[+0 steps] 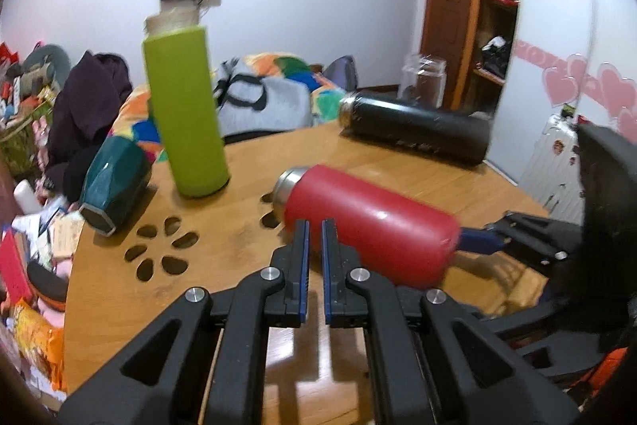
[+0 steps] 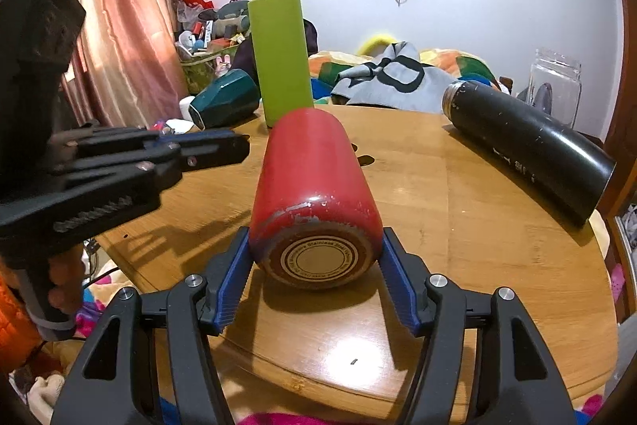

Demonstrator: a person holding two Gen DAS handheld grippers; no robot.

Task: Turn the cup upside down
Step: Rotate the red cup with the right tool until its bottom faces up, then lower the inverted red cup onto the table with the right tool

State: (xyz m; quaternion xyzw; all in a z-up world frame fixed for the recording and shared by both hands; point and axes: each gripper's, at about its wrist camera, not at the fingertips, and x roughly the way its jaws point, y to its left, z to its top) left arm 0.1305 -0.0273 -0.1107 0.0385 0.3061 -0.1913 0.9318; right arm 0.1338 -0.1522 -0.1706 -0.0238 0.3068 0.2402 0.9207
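Four lidless vessels shared the round wooden surface (image 2: 497,226): a black flask (image 2: 529,154) lying on its side at the far right, a green bottle (image 2: 280,58) standing upright at the back, a red cup (image 2: 314,198) lying on its side in the middle, and a dark teal faceted cup (image 2: 223,102) tipped over near the left edge. The right tongs (image 2: 314,289) were spread wide around the base end of the red cup, with the blue pads close to or just touching its sides, though a firm grip could not be confirmed. The left tongs (image 1: 314,245) were nearly closed and held nothing, poised just beside the cup's flank. Judging from this, the rounded, glossy body might have rolled or slipped out if the pads had closed off-centre near the curved bottom edge, and a swing to invert it could have clipped the green bottle just behind its mouth. The red cup looked like painted steel, its coating chipped and worn to bare metal around the base rim, with a circular printed label on the bottom and a bare silver threaded neck (image 1: 290,182) pointing away toward the back.
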